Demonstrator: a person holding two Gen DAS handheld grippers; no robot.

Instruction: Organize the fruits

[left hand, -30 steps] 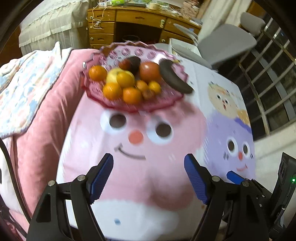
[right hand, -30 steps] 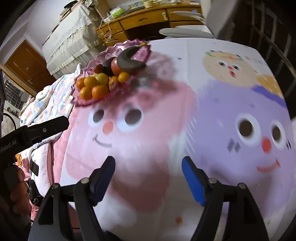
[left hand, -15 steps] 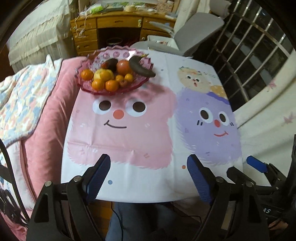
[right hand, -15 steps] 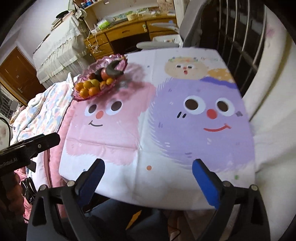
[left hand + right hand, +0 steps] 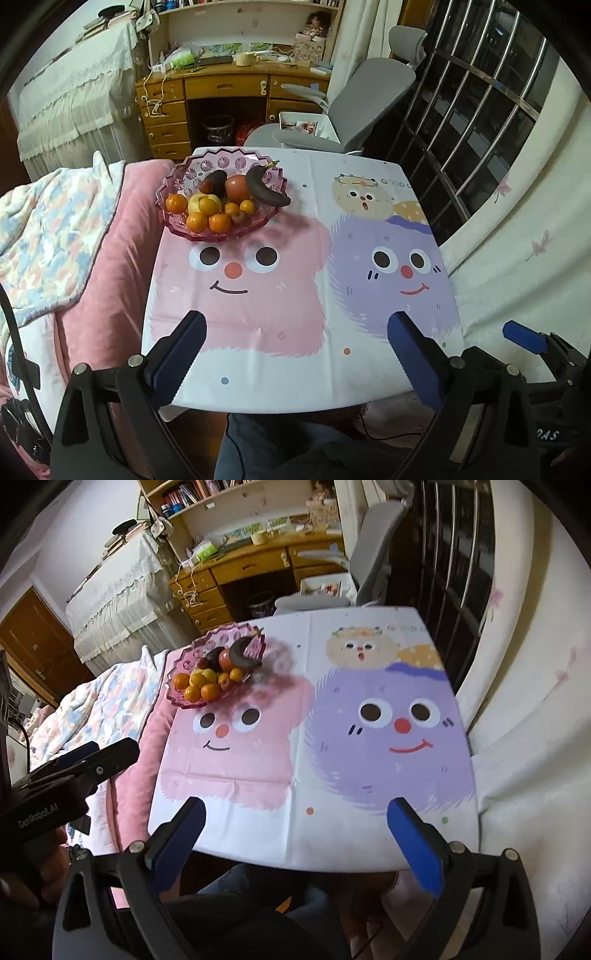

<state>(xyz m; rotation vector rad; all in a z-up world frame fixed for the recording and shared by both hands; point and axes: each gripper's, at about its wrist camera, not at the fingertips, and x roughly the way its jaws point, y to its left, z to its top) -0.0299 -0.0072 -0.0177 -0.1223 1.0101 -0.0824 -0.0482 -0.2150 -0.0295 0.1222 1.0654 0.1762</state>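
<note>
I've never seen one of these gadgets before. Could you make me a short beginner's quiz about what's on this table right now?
1. True or false: the pink fruit bowl sits over the purple cartoon face on the tablecloth.
2. Which fruit lies at the bowl's right edge, sticking out over the rim? A) the blackened banana B) an orange C) the red apple
3. Fill in: both the left gripper and the right gripper have jaws that are ____, with nothing between them.

Key: 1 false, it sits at the far left corner, above the pink face; 2 A; 3 open.
</note>
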